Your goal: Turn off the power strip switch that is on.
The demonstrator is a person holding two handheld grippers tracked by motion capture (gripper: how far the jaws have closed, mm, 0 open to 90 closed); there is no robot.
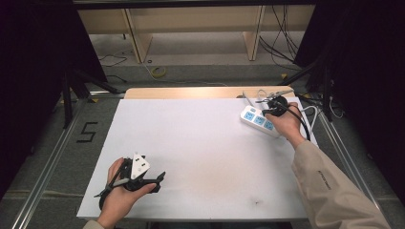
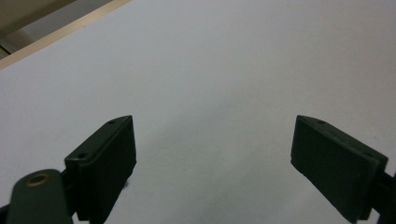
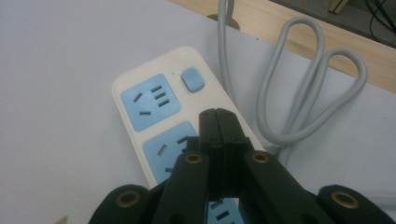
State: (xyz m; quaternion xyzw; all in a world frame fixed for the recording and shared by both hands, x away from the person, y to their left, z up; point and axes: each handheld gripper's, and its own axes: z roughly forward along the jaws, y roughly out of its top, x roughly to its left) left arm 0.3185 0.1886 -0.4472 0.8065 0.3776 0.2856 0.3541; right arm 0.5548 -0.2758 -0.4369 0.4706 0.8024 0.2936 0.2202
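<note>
At about seven o'clock on the white table [image 1: 200, 157] our left gripper [image 1: 160, 177] rested in the left hand [image 1: 117, 195], its jaws standing wide apart with nothing between them, bare white surface beneath. Across the sheet, at about two o'clock, our right gripper [image 3: 218, 122] had its jaws pressed together, holding nothing, tips poised just over the white power strip [image 1: 258, 120]; we could not tell whether they touched it. The strip had blue sockets and a blue switch [image 3: 192, 79], and its grey cord [image 3: 299, 93] looped beside it toward the wooden edge [image 1: 191, 92]. Beyond the table at twelve o'clock we saw a grey floor, wooden shelving legs [image 1: 136, 38] and dark cables [image 1: 282, 33].
</note>
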